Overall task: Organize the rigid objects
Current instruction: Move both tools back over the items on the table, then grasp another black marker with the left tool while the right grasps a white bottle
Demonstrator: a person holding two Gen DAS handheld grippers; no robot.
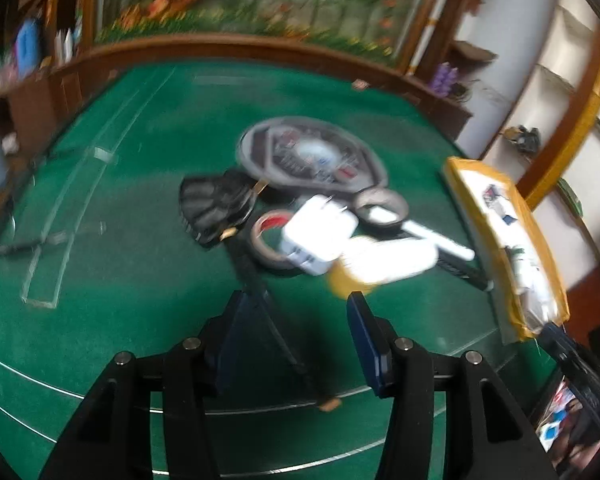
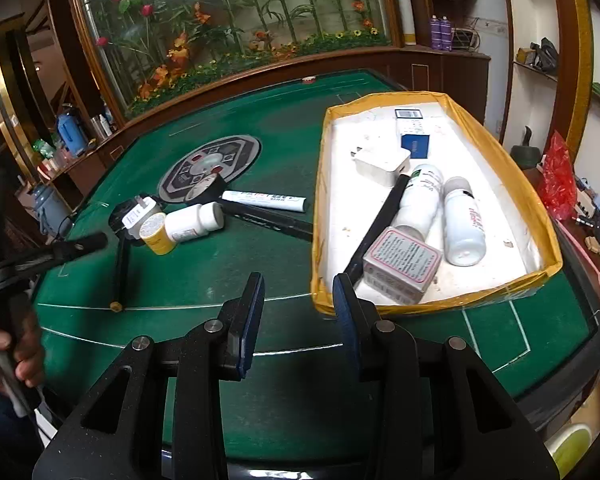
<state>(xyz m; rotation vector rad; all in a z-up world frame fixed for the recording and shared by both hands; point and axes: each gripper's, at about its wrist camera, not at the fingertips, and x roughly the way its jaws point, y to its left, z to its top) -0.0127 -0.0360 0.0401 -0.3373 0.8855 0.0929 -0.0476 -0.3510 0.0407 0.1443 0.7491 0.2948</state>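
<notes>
Tray (image 2: 512, 168) holds two white bottles (image 2: 464, 220), one charger (image 2: 382, 162); left tool (image 1: 296, 300) and right tool (image 2: 298, 284) both gape, holding nothing.

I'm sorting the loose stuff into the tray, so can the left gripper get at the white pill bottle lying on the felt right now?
Probably yes. The left gripper is open and empty, and the white pill bottle lies just ahead of it on the green table. The yellow-capped bottle and white charger crowd it, so the fingers may bump them.

Left gripper (image 1: 296, 300) open, fingers spread wide, nothing between, tilted downward. Right gripper (image 2: 298, 284) likewise open and empty. Left hand (image 2: 10, 354) wrapped around its handle.
</notes>
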